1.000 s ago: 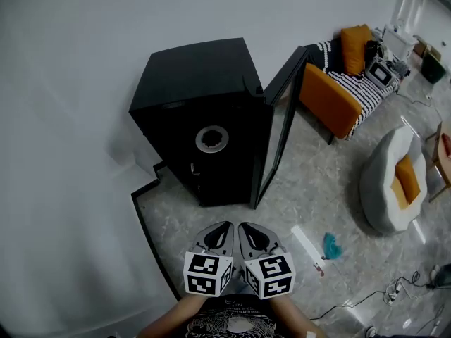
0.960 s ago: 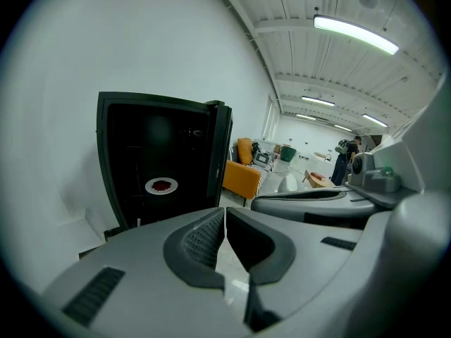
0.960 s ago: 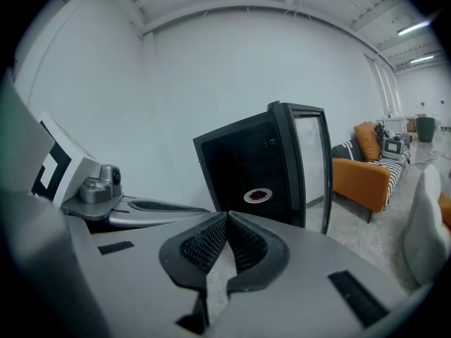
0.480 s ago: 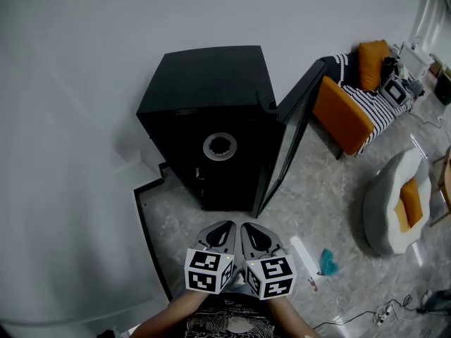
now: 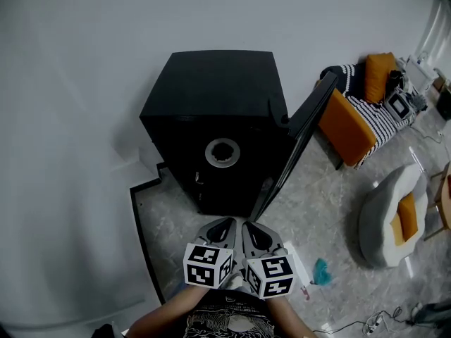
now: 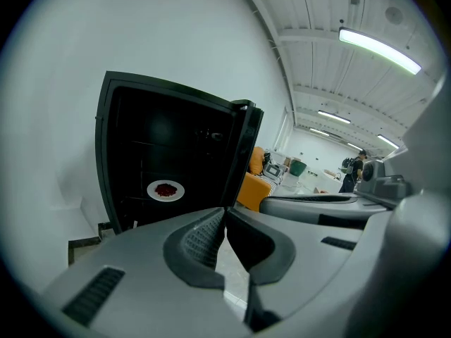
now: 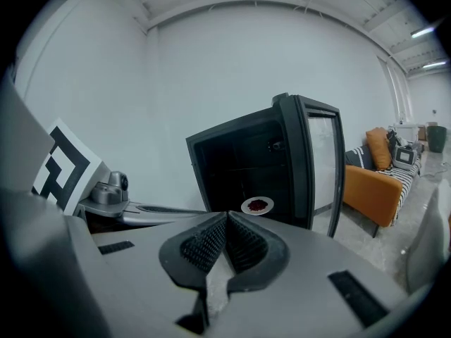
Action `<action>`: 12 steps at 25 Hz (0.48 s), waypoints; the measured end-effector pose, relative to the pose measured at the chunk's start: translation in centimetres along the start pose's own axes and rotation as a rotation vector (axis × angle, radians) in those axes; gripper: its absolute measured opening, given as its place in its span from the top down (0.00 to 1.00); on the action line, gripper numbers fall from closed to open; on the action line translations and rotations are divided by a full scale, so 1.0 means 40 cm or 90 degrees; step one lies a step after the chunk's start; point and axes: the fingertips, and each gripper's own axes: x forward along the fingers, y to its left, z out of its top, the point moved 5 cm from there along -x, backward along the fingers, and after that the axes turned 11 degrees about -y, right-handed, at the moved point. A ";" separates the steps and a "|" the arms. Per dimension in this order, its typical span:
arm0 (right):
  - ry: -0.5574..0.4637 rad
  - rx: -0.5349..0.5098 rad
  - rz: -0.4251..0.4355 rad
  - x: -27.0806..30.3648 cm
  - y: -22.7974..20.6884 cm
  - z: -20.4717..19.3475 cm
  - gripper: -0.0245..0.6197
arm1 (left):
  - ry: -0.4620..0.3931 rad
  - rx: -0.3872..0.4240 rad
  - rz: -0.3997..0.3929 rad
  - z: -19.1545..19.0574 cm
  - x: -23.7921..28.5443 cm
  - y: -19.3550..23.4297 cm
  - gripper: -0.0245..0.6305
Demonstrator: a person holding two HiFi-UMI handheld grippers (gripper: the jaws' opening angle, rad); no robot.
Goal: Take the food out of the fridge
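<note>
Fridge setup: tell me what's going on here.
A person holds the left hand-held gripper and the right hand-held gripper side by side, both shut and empty, facing a black fridge whose door stands open. Inside, a white plate of red food sits on a shelf. Neither gripper has reached it yet.

- Plain white wall [image 5: 84, 83] behind.
- Grey marbled floor [image 5: 324, 203].
- Orange sofa [image 5: 344, 125] with a striped throw [image 5: 373, 111], right.
- White beanbag chair [image 5: 377, 224] near it.
- Strip lights [image 6: 378, 49] on the ceiling.
</note>
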 end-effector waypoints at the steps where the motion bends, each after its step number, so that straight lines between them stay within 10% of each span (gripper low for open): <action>1: 0.001 -0.002 -0.001 0.014 -0.002 0.003 0.93 | -0.002 -0.005 -0.002 0.004 0.011 0.011 0.93; 12: 0.027 -0.034 -0.014 0.181 -0.036 0.035 0.93 | -0.045 -0.173 -0.046 0.012 0.164 0.172 0.93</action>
